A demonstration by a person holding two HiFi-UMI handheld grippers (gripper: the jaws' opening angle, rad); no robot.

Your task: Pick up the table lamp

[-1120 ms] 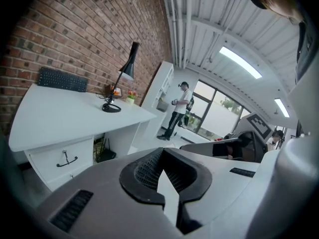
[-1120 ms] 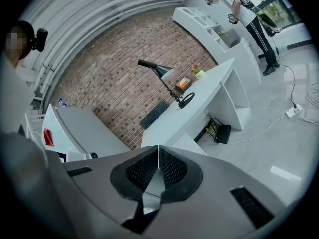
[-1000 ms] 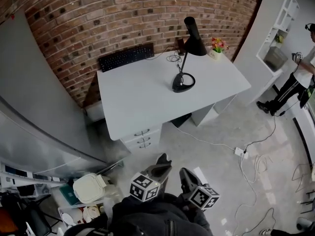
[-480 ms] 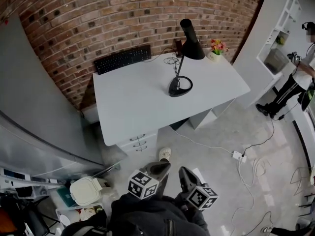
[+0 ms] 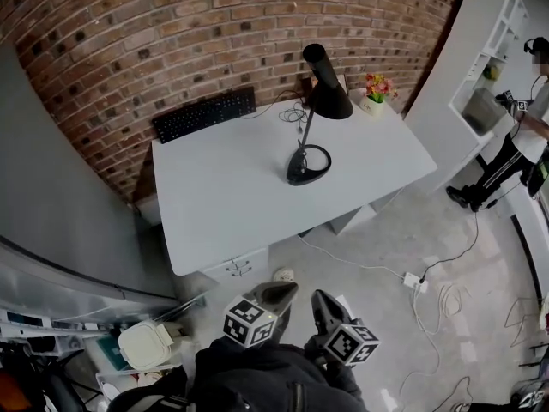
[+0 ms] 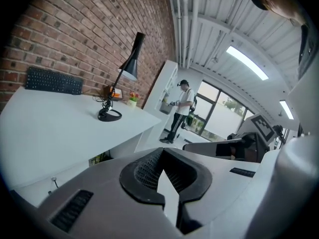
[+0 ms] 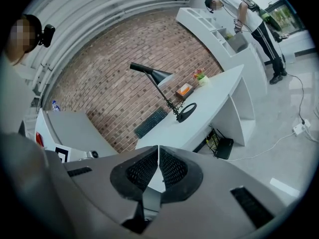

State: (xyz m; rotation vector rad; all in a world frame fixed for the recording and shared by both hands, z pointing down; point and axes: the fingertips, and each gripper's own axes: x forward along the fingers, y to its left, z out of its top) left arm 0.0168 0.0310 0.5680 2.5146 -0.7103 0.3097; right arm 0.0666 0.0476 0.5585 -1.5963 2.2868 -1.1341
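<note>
The black table lamp (image 5: 307, 163) stands upright on the white desk (image 5: 223, 196), its round base right of the middle and its cone shade (image 5: 327, 87) leaning toward the brick wall. Both grippers are held low in front of the person's body, over the floor and well short of the desk. My left gripper (image 5: 286, 289) is shut with nothing in it, and so is my right gripper (image 5: 318, 299). The lamp (image 6: 119, 78) is small and far beyond the shut left gripper (image 6: 160, 169) in the left gripper view. It also stands far off in the right gripper view, lamp (image 7: 164, 91) beyond the right gripper (image 7: 158, 159).
A black keyboard (image 5: 204, 114) lies at the desk's back left and a small flower pot (image 5: 375, 93) at its back right. Drawers (image 5: 238, 269) sit under the desk's front. A cable and power strip (image 5: 413, 280) lie on the floor; another person (image 5: 519, 136) stands by white shelves.
The desk and lamp have slid lower and grown larger in the head view as the person walks toward them. Both grippers stay shut, close to the body.
</note>
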